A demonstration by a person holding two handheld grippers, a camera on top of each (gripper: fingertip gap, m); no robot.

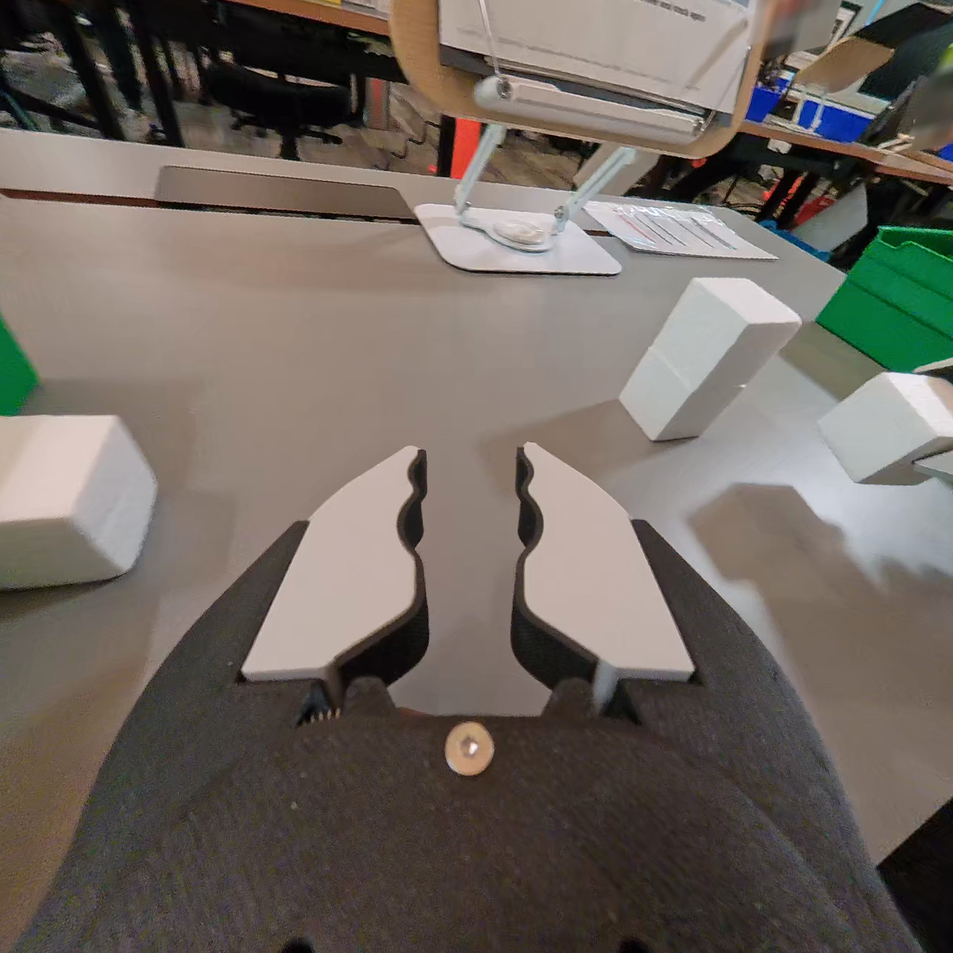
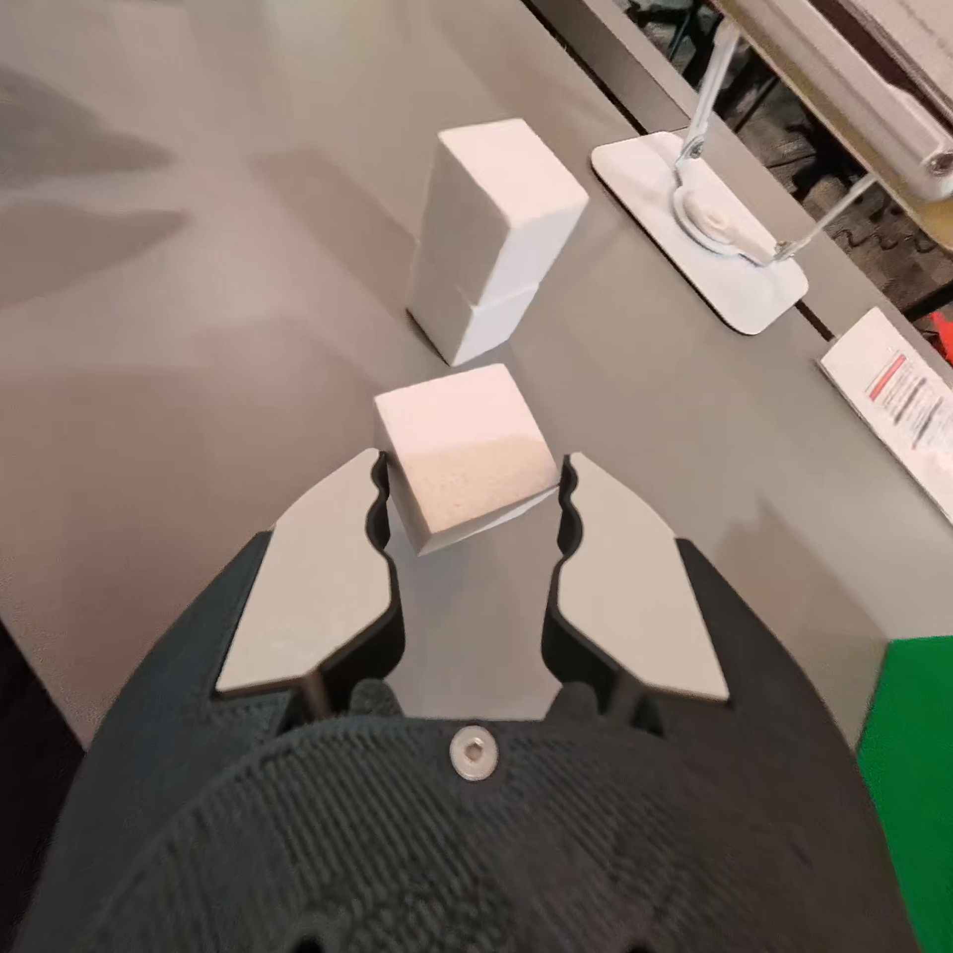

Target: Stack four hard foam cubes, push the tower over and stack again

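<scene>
My right gripper is shut on a white foam cube, which sits tilted between the fingertips a little above the grey table. Just beyond it stands a stack of two white foam cubes. In the left wrist view, my left gripper is open and empty over the bare table. The stack stands to its right. Farther right is the held cube, with my right gripper's fingers at the frame edge. Another white foam block lies on the table to the left of my left gripper.
A document stand on a white base plate stands at the back of the table, also seen in the right wrist view. A laminated sheet lies beside it. Green bins stand at the right and left edges. My right fingertips sit around 30 cm from my left ones. My right tips are about 40 cm from the white foam block, my left tips only 12 cm. The stack lies around 12 cm away from my right fingertips.
</scene>
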